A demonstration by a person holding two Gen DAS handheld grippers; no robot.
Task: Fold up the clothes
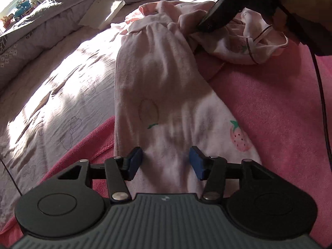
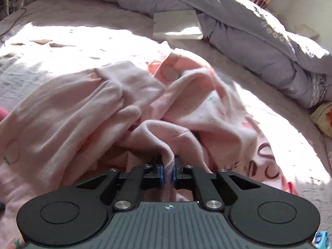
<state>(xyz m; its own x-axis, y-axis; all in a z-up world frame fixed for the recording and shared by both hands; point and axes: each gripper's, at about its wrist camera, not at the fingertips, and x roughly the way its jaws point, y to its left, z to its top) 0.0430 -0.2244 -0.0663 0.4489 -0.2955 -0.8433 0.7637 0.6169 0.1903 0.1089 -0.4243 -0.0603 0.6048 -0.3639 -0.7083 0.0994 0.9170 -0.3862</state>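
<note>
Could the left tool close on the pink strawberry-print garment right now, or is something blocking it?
Probably yes. The left tool stands open with a ridge of the pink strawberry-print garment already between its blue pads, and nothing lies in between.

We see the left gripper [image 1: 166, 161] built of matte black linkage arms joined by round silver rivets, with blue rubber pads [image 1: 196, 160] on its fingers. Two black circular discs flank a ribbed grey housing bearing a small white crosshair mark. The right gripper [image 2: 168, 171] has the same build. In the left wrist view a thin black cable [image 1: 321, 103] trails from it.
</note>
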